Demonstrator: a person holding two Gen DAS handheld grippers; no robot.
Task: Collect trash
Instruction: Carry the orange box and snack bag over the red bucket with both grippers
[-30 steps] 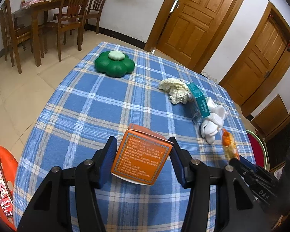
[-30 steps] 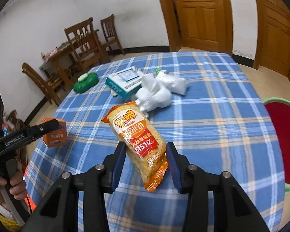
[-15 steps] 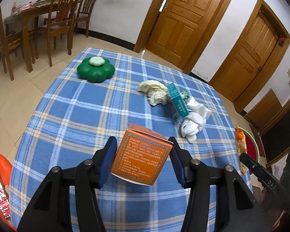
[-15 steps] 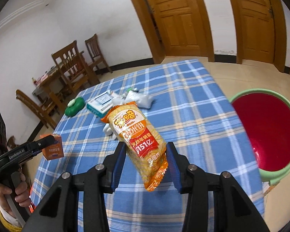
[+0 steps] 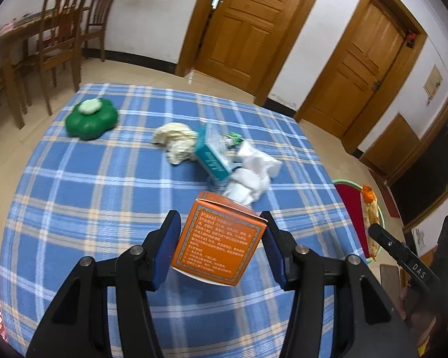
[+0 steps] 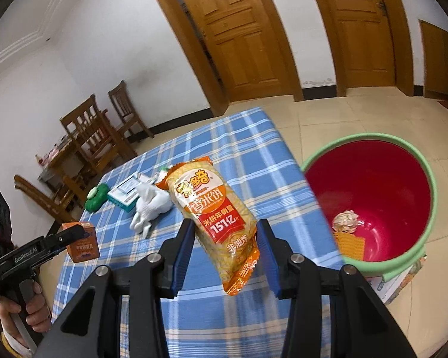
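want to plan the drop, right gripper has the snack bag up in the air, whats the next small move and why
Probably carry the right gripper a little further sideways until the rice cracker bag hangs over the red bin, then open the jaws. The bag is clamped and lifted clear of the table, but it sits beside the bin's mouth, not above it.

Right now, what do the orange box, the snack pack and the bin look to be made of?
Orange box: printed cardboard by the look, matte, with crisp folded edges.
Snack pack: thin plastic film, glossy, with a crimped, crinkled end seal.
Bin: likely moulded plastic, smooth with a slight sheen, red inside with a green rim.
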